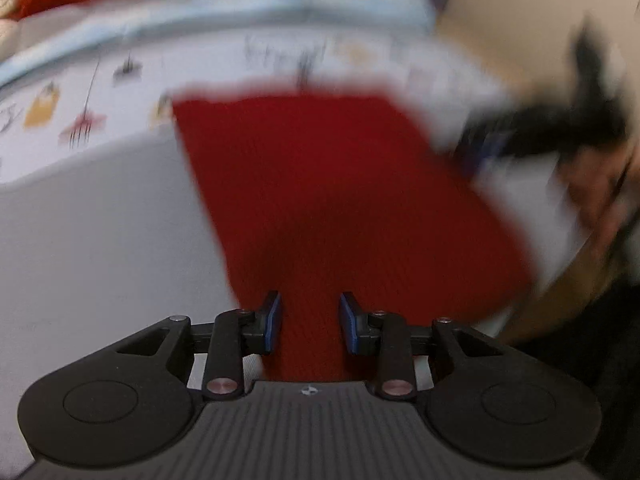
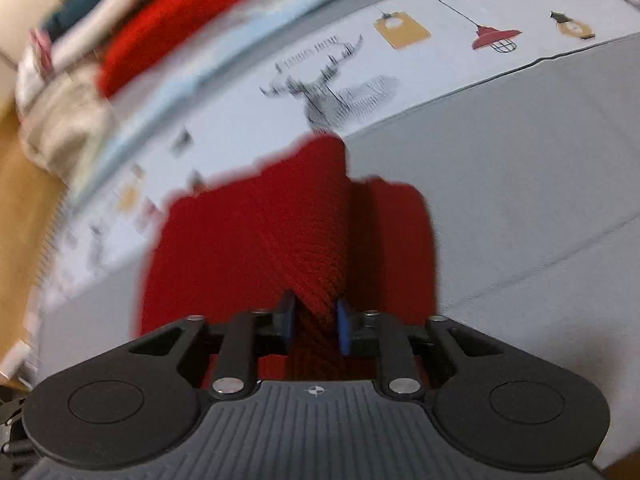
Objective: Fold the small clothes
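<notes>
right gripper [image 2: 316,322] pinching a raised fold of red knit cloth [image 2: 280,240] | left gripper [image 1: 311,322] parted over the flat cloth, pads clear of it | cloth lies on grey printed sheet [image 2: 520,160] | clothes pile [image 2: 120,28] behind

This looks like a room in a home, with a work surface prepared for laundry. The tabletop [image 2: 520,184] is covered with a grey cloth, and further back lies a white printed cloth [image 2: 440,52] with drawings of hanging lamps and a deer. Behind it there is a pile of clothes [image 2: 80,80], mixed in colour, with a red knitted piece [image 2: 168,24] on top. At the edge, a wooden surface [image 2: 24,200] is visible.
</notes>
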